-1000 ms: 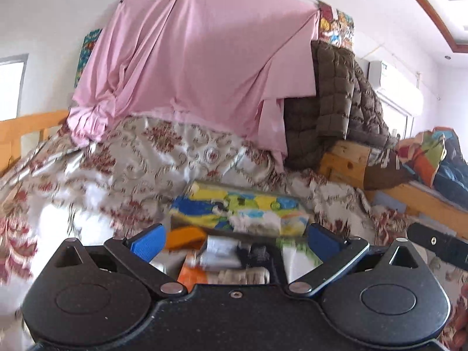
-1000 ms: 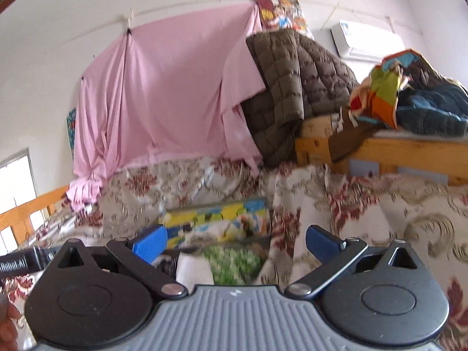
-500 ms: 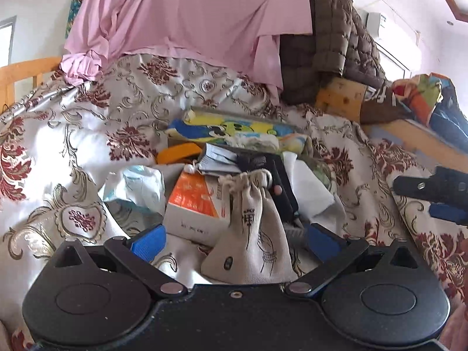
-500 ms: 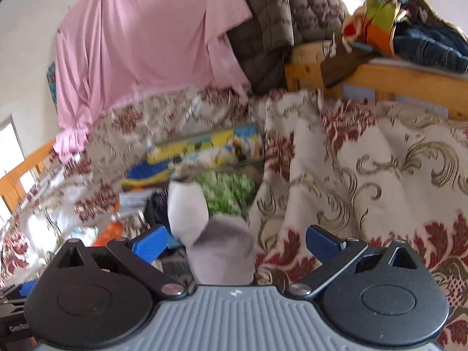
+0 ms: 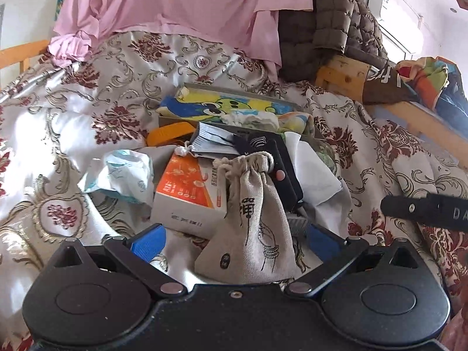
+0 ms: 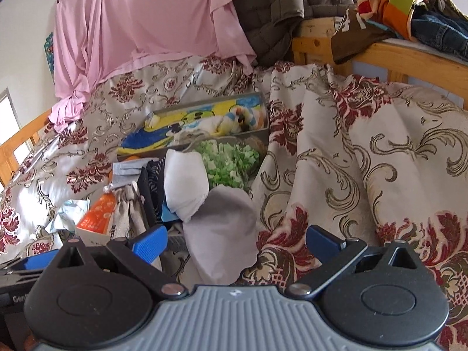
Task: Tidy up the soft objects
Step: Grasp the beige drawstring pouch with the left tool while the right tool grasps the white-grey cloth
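A heap of small things lies on a floral bedspread [image 5: 73, 134]. In the left wrist view a beige drawstring pouch [image 5: 251, 222] with black printing lies between the blue tips of my open left gripper [image 5: 234, 241], not clamped. Beside it are an orange-and-white box [image 5: 187, 193], a crumpled light-blue wrapper [image 5: 122, 175] and a black remote [image 5: 278, 163]. In the right wrist view a grey-white sock [image 6: 219, 228] lies between the tips of my open right gripper [image 6: 235, 241]. Behind it stands a grey divided box [image 6: 263, 134] with a cartoon cloth [image 6: 190, 122] and green fabric [image 6: 231, 161].
A pink sheet [image 5: 175, 8] and a brown quilted jacket [image 5: 330, 23] hang behind the bed. A wooden bed frame [image 6: 403, 55] with piled clothes [image 6: 409, 8] stands at the right. The right gripper's arm [image 5: 427, 212] shows at the right edge of the left wrist view.
Both grippers have tilted down and moved closer to the heap. The pouch now lies between the left tips and the sock between the right tips. Both stay open.
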Demonstrator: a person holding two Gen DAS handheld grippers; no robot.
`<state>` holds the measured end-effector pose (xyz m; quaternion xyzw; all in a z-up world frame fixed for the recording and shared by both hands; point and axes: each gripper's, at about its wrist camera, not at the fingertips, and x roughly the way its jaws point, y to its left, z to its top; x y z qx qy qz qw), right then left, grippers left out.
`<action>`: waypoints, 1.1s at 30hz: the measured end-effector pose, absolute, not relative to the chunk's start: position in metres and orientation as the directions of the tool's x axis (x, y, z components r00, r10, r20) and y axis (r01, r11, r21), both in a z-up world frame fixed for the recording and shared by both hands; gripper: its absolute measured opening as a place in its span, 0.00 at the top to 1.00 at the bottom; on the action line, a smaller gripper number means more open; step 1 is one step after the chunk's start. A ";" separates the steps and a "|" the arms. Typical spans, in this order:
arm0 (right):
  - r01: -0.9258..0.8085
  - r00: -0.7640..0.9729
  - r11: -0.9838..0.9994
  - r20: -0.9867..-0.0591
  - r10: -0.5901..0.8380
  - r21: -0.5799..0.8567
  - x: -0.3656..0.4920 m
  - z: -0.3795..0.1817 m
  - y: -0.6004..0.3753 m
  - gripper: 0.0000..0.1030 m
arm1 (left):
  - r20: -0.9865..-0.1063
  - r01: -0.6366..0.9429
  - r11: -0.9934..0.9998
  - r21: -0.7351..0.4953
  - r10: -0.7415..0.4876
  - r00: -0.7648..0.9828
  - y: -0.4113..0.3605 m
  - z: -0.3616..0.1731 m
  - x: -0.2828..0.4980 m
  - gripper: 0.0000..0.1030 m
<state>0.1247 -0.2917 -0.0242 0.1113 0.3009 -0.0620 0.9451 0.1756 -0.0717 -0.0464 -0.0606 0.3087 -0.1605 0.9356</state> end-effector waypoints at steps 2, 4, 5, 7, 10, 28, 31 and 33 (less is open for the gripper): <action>0.184 0.807 0.969 -0.588 -0.052 0.167 0.127 -0.025 -0.291 0.00 | -0.572 0.269 0.936 -0.226 -0.351 0.741 -0.073 -0.049 0.182 0.01; 0.188 0.806 0.969 -0.588 -0.060 0.160 0.128 -0.026 -0.290 0.00 | -0.587 0.271 0.934 -0.231 -0.356 0.727 -0.075 -0.054 0.188 0.01; 0.190 0.805 0.969 -0.590 -0.063 0.156 0.128 -0.026 -0.290 0.00 | -0.595 0.272 0.933 -0.233 -0.359 0.719 -0.075 -0.056 0.191 0.01; 0.201 0.799 0.969 -0.597 -0.076 0.144 0.130 -0.027 -0.289 0.00 | -0.610 0.279 0.930 -0.240 -0.368 0.702 -0.076 -0.061 0.197 0.01; 0.209 0.797 0.968 -0.598 -0.085 0.141 0.135 -0.028 -0.290 0.00 | -0.627 0.303 0.917 -0.258 -0.397 0.670 -0.076 -0.066 0.205 0.01; 0.082 0.746 0.992 -0.666 0.002 0.095 0.190 -0.056 -0.280 0.10 | -0.677 0.291 0.858 -0.423 -0.513 0.528 -0.072 -0.086 0.241 0.23; 0.073 0.721 0.993 -0.692 0.010 0.090 0.194 -0.061 -0.277 0.12 | -0.692 0.278 0.863 -0.423 -0.505 0.516 -0.073 -0.090 0.246 0.23; 0.061 0.709 0.995 -0.705 0.015 0.082 0.195 -0.064 -0.275 0.13 | -0.694 0.275 0.862 -0.425 -0.506 0.512 -0.074 -0.093 0.248 0.23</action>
